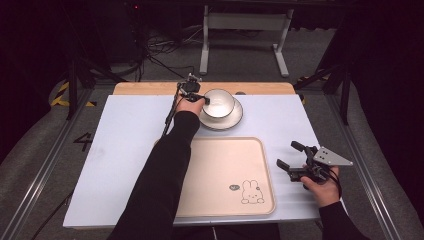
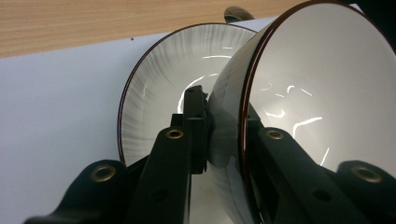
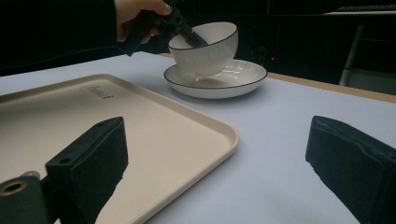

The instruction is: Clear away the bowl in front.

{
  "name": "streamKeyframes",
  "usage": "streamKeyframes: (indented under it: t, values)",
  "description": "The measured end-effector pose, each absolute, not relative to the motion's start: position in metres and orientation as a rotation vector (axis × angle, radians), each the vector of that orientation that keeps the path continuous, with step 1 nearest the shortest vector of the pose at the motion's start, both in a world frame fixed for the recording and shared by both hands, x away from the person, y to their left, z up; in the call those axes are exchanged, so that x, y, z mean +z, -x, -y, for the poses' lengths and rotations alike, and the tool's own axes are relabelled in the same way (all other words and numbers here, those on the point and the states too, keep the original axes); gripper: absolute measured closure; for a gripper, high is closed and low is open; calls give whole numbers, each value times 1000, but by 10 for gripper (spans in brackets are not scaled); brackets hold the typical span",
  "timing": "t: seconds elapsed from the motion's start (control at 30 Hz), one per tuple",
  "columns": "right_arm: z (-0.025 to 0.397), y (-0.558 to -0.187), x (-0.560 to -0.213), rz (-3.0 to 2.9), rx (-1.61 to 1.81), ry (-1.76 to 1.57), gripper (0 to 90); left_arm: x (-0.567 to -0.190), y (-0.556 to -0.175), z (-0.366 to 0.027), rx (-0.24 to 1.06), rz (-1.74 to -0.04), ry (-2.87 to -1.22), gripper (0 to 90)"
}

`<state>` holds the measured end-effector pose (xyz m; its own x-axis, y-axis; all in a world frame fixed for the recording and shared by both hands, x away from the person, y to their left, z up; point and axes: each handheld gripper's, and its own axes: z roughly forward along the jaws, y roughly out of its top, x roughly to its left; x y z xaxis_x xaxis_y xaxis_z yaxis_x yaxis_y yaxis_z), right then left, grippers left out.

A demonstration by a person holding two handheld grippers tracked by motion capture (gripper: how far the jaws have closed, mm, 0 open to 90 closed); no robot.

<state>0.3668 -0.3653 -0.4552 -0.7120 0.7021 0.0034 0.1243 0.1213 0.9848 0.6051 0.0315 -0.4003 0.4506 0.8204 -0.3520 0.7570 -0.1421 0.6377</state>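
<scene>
The left gripper (image 1: 204,99) pinches the rim of a white bowl (image 1: 218,102) at the far side of the tabletop (image 1: 125,130), near the wooden strip along the far edge. In the left gripper view one jaw lies inside the bowl (image 2: 317,84) and the other presses against its outer wall, so the dark-edged rim runs straight between them. The bowl is tilted, its opening turned away from the saucer. In the right gripper view the bowl (image 3: 205,46) hangs slightly above the saucer (image 3: 217,81), its foot just clear of the saucer's middle, and the left gripper (image 3: 187,32) reaches over the rim from the side where the hand (image 3: 135,11) holds it.

The saucer (image 1: 235,119) is white and ribbed with a dark rim, and it rests flat on the tabletop directly under the bowl. In the left gripper view the saucer (image 2: 159,79) shows behind the bowl's wall.

The right gripper (image 1: 292,161) sits well apart from the bowl, at the near right of the tabletop, just beside the right edge of a beige tray (image 1: 220,170). Its jaws are spread wide and hold nothing; in the right gripper view the tray's corner (image 3: 205,135) lies between them.
</scene>
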Motion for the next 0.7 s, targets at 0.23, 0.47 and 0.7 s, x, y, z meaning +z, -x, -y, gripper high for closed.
streamKeyframes:
  t: [0.23, 0.47, 0.7]
  values:
    - [366, -367, -455, -1928, 1626, -814, 62, -382, -596, -36, 106, -1301, -1945, 809]
    - [366, -368, -455, -1921, 1625, -827, 62, -365, -586, -39, 99, -1258, -1964, 809]
    - [366, -368, -455, -1921, 1626, -829, 62, -353, -578, -47, 95, -1234, -1991, 809]
